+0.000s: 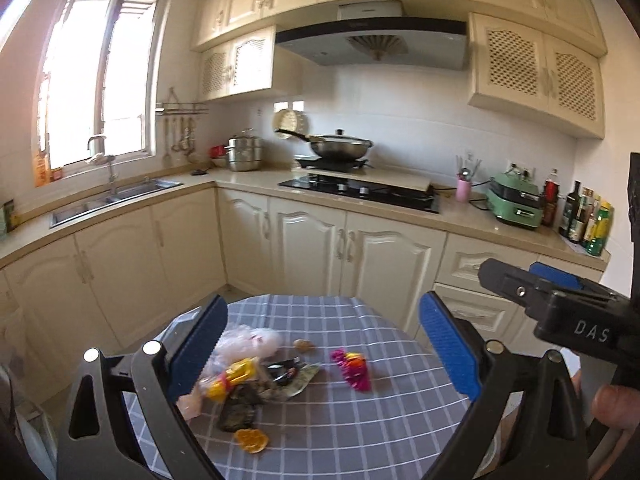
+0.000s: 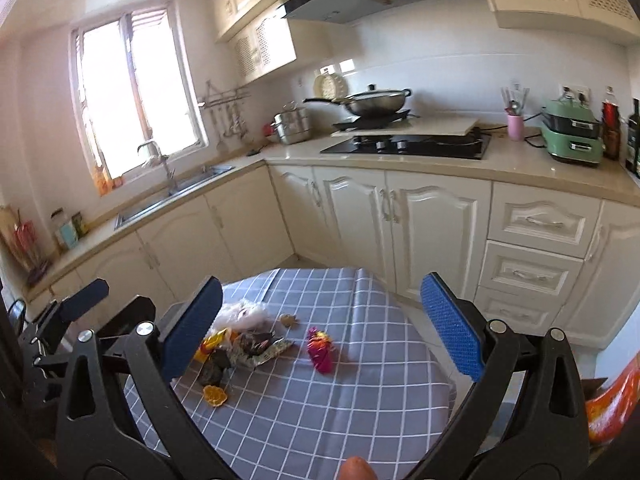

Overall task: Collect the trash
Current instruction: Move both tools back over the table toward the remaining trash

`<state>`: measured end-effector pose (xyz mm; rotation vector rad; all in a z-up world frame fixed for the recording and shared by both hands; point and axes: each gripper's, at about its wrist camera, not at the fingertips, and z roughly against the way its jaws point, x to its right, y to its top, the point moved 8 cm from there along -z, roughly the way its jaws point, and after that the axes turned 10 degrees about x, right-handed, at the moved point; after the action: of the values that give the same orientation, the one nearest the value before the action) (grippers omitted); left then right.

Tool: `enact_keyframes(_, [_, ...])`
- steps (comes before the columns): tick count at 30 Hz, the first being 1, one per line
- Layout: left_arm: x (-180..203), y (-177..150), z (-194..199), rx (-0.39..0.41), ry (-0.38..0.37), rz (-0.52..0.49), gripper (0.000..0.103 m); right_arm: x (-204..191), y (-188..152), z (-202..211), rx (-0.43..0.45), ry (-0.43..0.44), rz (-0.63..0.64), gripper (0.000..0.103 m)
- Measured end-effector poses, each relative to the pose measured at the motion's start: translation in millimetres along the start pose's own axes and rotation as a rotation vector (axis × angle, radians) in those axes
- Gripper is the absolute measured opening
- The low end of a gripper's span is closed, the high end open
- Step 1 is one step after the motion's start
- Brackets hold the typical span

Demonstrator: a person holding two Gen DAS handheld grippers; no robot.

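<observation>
Grippers (image 1: 324, 346) (image 2: 322, 326) agape, empty, above table trash (image 1: 256, 376).

Table (image 1: 360, 420) with grey checked cloth, litter on its left half.
A crumpled white plastic bag (image 1: 256, 340) lies at the far left, touching a heap of wrappers (image 1: 256, 380). A pink wrapper (image 1: 352, 368) lies apart to the right. A dried orange slice (image 1: 251, 440) lies nearest. A small brown scrap (image 1: 303, 345) sits beyond the heap.

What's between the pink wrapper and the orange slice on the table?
Only bare checked tablecloth lies between the pink wrapper and the orange slice. Both wrist views show that gap.
</observation>
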<state>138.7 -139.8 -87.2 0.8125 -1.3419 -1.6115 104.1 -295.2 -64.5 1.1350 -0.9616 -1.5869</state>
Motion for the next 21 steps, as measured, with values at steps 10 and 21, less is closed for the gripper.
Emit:
enact_keyframes(10, [-79,-38,2,-0.066,0.132,0.061,0.094,-27,-35,-35,-0.104,0.039,0.038,0.097])
enact_keyframes(21, [-172,-123,-32,-0.236,0.264,0.127,0.094,-28,-111,-102,-0.312,0.004,0.063,0.097])
